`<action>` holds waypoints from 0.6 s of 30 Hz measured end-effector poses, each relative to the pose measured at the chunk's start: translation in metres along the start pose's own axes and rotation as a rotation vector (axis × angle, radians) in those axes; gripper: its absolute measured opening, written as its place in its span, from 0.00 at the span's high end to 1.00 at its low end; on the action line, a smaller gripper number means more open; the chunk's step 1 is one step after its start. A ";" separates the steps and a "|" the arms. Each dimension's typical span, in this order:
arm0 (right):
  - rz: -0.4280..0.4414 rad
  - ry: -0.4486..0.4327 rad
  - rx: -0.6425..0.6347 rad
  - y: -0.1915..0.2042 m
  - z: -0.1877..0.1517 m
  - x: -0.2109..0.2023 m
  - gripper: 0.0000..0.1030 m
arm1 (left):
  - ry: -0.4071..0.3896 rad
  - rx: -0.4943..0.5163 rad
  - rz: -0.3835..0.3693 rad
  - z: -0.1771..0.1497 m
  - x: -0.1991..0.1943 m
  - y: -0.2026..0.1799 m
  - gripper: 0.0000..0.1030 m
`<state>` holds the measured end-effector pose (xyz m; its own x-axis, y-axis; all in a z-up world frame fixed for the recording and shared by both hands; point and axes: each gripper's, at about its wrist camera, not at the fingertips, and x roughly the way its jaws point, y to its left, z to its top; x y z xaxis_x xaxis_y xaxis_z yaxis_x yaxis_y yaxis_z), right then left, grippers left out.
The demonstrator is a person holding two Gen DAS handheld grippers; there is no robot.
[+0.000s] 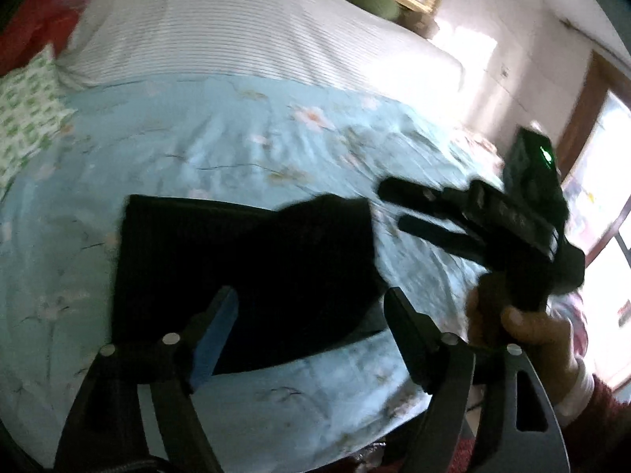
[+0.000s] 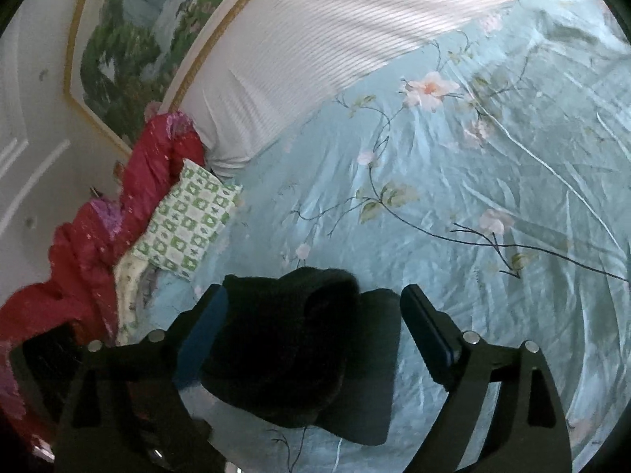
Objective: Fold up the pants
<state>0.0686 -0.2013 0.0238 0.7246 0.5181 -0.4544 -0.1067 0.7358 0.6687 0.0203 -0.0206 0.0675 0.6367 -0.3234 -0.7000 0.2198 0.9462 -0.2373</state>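
The black pants (image 1: pixel 244 276) lie folded into a compact rectangle on the light blue floral bedsheet (image 1: pixel 236 138). My left gripper (image 1: pixel 311 299) is open and empty, hovering just above the pants' near edge. My right gripper (image 1: pixel 388 205) shows in the left wrist view to the right of the pants, open, fingers pointing left at the pants' right edge. In the right wrist view the pants (image 2: pixel 284 339) sit between the open fingers of my right gripper (image 2: pixel 315 299), which holds nothing.
A white striped quilt (image 1: pixel 236 27) lies across the far side of the bed. A green-patterned pillow (image 2: pixel 189 216) and red bedding (image 2: pixel 118 213) sit at the bed's left. A framed painting (image 2: pixel 130 39) hangs on the wall. A bright window (image 1: pixel 607 181) is at right.
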 end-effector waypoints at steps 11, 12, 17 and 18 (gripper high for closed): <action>-0.145 0.051 -0.083 0.034 -0.012 0.025 0.13 | -0.007 -0.209 0.130 0.009 -0.007 0.098 0.22; -0.158 0.055 -0.082 0.034 -0.012 0.027 0.13 | -0.002 -0.223 0.135 0.010 -0.005 0.105 0.22; -0.183 0.066 -0.027 0.027 -0.015 0.031 0.13 | 0.013 -0.256 0.147 0.011 0.003 0.123 0.21; -0.193 0.063 -0.025 0.027 -0.015 0.031 0.13 | 0.019 -0.260 0.143 0.012 0.006 0.126 0.21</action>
<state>0.0779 -0.1587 0.0183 0.6893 0.3925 -0.6089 0.0121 0.8341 0.5514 0.0603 0.0966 0.0417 0.6332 -0.1891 -0.7506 -0.0694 0.9519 -0.2984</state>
